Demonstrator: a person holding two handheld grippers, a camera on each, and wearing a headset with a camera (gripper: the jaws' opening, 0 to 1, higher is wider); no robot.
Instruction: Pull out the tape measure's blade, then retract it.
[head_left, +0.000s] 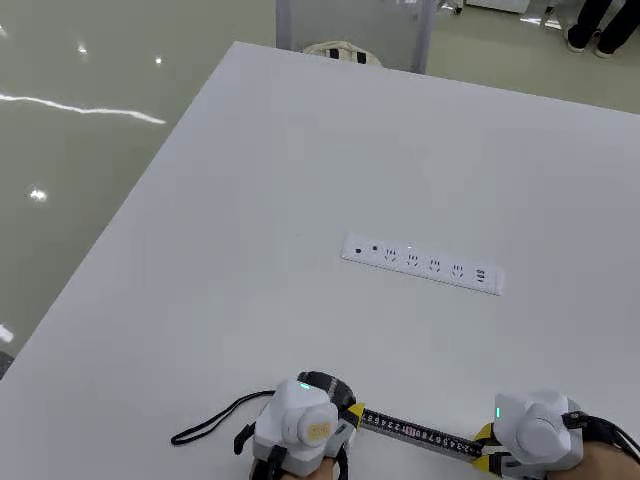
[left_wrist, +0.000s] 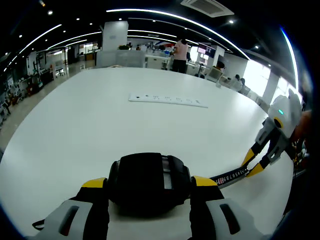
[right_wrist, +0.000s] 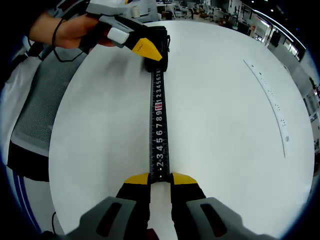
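Left gripper view: left claw (left_wrist: 150, 182) clamps tape measure (left_wrist: 149, 167); right claw (right_wrist: 160, 179) pinches blade (right_wrist: 159, 125), tip hidden.

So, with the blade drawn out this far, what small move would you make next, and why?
Probably ease the right gripper toward the tape measure case, letting the blade feed back in. The blade spans the gap between the grippers, the right gripper is shut on its tip and the left gripper clamps the case, so the pull looks done.
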